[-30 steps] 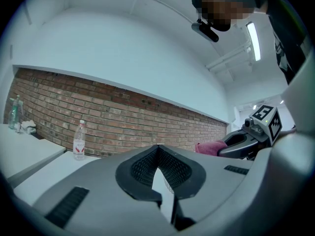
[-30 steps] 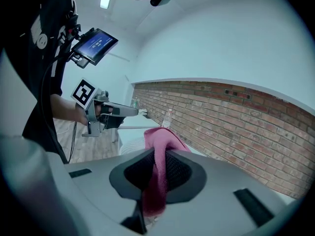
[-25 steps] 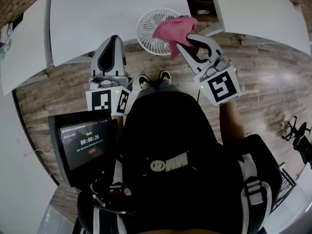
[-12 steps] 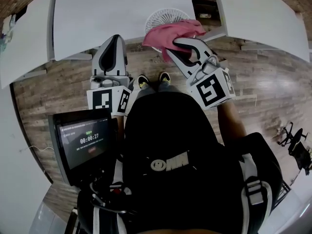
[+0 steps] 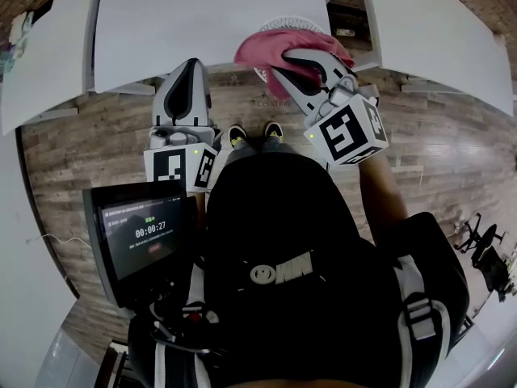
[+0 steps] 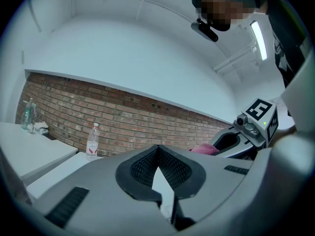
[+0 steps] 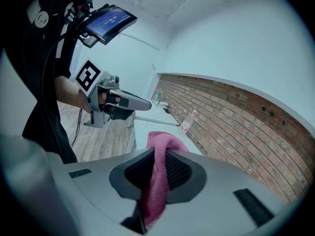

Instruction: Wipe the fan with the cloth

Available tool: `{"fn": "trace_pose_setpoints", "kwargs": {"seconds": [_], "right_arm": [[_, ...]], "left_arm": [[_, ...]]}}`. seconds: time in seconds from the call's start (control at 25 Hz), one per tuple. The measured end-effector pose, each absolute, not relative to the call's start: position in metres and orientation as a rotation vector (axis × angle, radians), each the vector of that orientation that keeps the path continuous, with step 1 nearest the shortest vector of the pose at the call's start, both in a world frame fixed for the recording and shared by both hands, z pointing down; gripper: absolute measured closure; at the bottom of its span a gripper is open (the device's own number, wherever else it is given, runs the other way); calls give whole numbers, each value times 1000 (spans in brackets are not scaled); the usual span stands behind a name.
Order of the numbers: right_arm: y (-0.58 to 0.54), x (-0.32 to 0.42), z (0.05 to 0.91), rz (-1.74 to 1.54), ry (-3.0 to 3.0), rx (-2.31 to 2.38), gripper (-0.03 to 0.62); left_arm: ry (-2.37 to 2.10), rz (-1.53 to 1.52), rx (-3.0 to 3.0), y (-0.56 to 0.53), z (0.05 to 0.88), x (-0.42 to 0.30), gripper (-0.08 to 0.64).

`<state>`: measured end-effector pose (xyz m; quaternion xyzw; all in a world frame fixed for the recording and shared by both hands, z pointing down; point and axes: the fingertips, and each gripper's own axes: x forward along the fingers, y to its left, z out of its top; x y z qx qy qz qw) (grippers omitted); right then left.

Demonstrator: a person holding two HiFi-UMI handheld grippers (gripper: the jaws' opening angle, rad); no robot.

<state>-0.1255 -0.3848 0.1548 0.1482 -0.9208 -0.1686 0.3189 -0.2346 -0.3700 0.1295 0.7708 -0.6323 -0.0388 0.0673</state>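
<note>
A pink cloth (image 5: 266, 48) is draped over the white fan (image 5: 300, 23), which stands on the floor at a table's edge; only a strip of its grille shows above the cloth. My right gripper (image 5: 281, 61) is shut on the cloth and holds it against the fan. The right gripper view shows the cloth (image 7: 156, 173) pinched between the two pads of the right gripper (image 7: 156, 151) and hanging over them. My left gripper (image 5: 187, 61) hovers to the left of the fan, shut with nothing in it. In the left gripper view, the left gripper's (image 6: 157, 149) pads meet.
White tables (image 5: 202, 23) (image 5: 436, 23) stand ahead above the wooden floor (image 5: 97, 136). A tablet with a timer (image 5: 141, 233) hangs at my left. A water bottle (image 6: 92, 141) stands on a table by the brick wall (image 6: 123, 117). The person's shoes (image 5: 254, 132) are below the fan.
The right gripper has carried the cloth leftward and further over the fan, which is now almost covered. The left gripper has stayed in place.
</note>
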Motion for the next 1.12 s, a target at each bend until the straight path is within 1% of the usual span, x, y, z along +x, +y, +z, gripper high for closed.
{"fn": "trace_pose_setpoints", "kwargs": {"seconds": [0.84, 1.12], "right_arm": [[-426, -146, 162, -533, -2358, 330, 538], [-446, -134, 162, -500, -2363, 365, 538]], "left_arm": [[-1943, -117, 2277, -368, 133, -239, 557], [-1940, -107, 2276, -368, 133, -238, 557]]}}
